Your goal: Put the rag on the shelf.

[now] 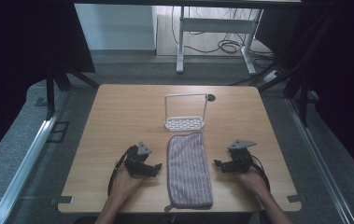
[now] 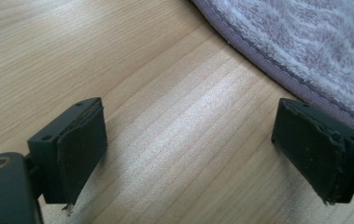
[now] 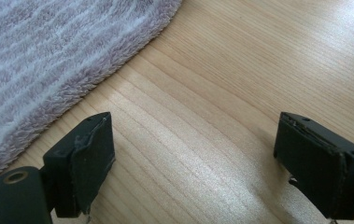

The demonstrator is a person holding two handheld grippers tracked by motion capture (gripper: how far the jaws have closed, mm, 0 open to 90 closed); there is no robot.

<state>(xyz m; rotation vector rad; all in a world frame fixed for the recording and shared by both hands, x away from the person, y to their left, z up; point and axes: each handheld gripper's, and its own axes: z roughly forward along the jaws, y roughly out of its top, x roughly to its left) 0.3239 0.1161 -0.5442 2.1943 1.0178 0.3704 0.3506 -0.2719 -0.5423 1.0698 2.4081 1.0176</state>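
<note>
I am looking down on a light wooden table. A striped, pale purple towel lies flat in the middle of the near half, its long side running near to far, with a small hanging loop at its near left corner. Just beyond its far end stands a small white wire rack with a perforated base and a tall hoop handle; nothing is in it or on it.

My left gripper rests on the table just left of the towel, its jaws spread wide over bare wood, with the towel's hemmed edge close beside one jaw. My right gripper sits just right of the towel, jaws likewise spread and holding nothing, the towel's fluffy edge near one jaw.

As I judge it, the work has not begun: the towel lies unfolded and untouched, and grasping it, plus whatever follows with the rack, remains.
</note>
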